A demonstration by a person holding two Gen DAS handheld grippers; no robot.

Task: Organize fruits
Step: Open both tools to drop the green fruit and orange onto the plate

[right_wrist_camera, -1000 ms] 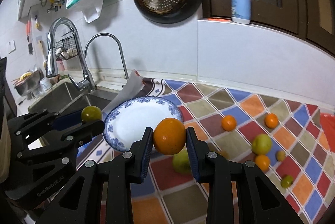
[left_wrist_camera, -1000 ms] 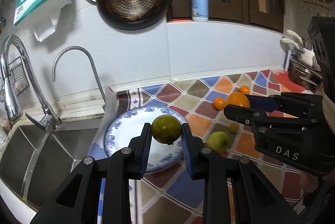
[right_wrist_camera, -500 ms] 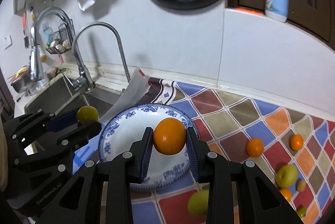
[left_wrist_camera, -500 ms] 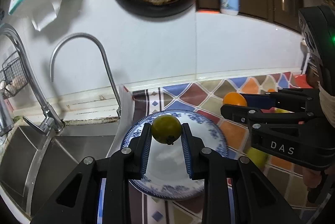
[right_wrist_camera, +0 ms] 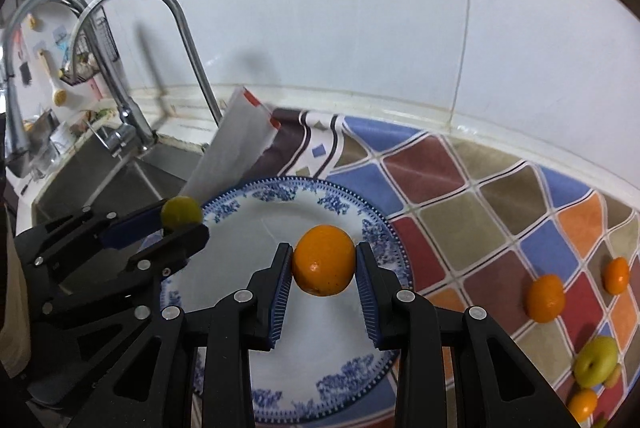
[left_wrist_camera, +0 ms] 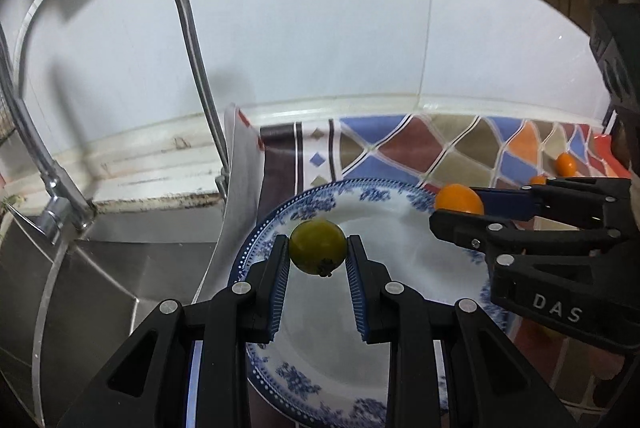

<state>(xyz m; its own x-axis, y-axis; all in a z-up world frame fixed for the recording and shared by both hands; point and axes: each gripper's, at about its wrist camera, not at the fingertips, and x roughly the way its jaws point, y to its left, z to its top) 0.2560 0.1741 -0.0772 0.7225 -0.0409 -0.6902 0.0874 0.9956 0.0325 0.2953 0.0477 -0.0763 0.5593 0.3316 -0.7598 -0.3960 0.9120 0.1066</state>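
Right wrist view: patterned cloth (right_wrist_camera: 472, 187), white tiled wall (right_wrist_camera: 320, 27), steel sink (right_wrist_camera: 100, 171).

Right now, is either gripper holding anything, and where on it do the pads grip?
Both are. The left gripper pinches a green fruit across its sides; the right gripper pinches an orange the same way, above the plate.

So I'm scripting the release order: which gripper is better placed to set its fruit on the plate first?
Likely the right gripper: its orange hangs over the plate's bare middle, while the left gripper's green fruit sits nearer the rim.
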